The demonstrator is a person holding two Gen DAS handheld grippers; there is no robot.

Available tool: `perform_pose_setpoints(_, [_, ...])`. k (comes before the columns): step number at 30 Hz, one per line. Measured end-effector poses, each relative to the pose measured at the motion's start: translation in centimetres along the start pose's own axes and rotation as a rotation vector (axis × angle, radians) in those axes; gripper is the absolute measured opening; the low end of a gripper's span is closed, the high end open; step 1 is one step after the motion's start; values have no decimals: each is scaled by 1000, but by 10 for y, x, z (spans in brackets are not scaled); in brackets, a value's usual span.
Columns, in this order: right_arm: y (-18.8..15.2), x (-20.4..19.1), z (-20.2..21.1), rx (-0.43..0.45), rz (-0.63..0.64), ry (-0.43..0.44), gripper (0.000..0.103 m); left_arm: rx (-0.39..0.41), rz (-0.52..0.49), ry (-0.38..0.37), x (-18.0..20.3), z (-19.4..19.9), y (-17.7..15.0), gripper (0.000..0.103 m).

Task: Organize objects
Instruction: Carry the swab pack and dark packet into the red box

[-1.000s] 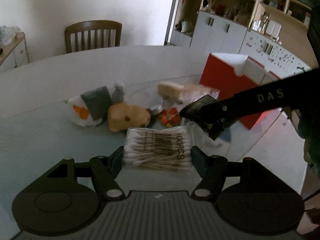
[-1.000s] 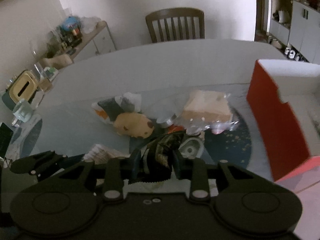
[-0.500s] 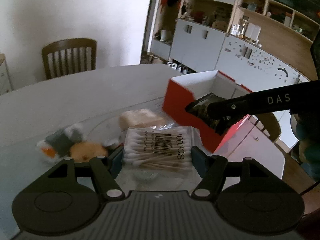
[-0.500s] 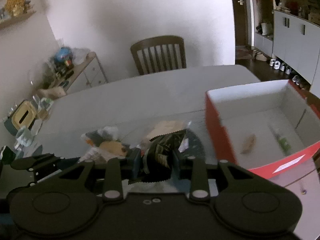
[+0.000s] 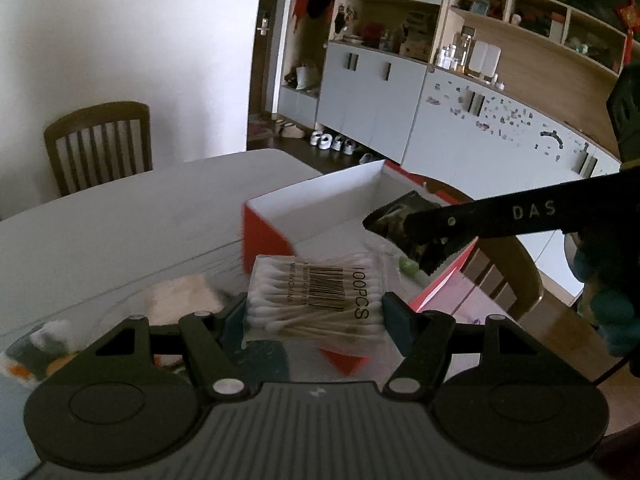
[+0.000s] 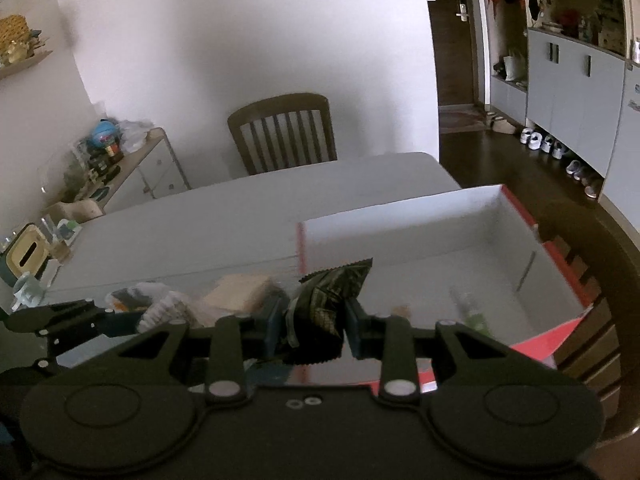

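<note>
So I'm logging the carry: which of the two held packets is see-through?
The cotton swab pack in the left gripper; its swabs show through, while the right gripper's dark snack packet is opaque.

- Red box stands open-topped, its white floor largely bare beyond a green bottle.
- Right gripper crosses above the box's near corner.

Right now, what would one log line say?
left gripper: holds cotton swab pack | right gripper: holds dark packet | red box: ahead, open
</note>
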State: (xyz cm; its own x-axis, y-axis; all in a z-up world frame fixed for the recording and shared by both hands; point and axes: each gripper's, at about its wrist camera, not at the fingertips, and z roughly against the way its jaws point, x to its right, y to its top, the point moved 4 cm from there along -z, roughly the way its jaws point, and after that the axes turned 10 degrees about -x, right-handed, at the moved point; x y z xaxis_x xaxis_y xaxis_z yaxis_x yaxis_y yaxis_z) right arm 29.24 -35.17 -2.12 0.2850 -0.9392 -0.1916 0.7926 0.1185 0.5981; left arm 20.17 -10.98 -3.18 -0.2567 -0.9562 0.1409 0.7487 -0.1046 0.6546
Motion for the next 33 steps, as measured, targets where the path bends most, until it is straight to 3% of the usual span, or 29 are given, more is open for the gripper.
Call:
perform_pose_setpoints(10, [6,70,-1,2,-23,-24,32,-34,-42,9,52,-51,37,70])
perform_pose_setpoints(16, [14,101,-15,-19,-28,-37,23,-64,-84,36,68,-82,50,70])
perform_pose_setpoints(27, [7,135,-39,-98,-80,-21,24,-227,-111,82,74,-153,61,70])
perform_pose_setpoints(33, [1,141,-44,-119,-81,-16,25,-319,-77,85,66,-182,60,70])
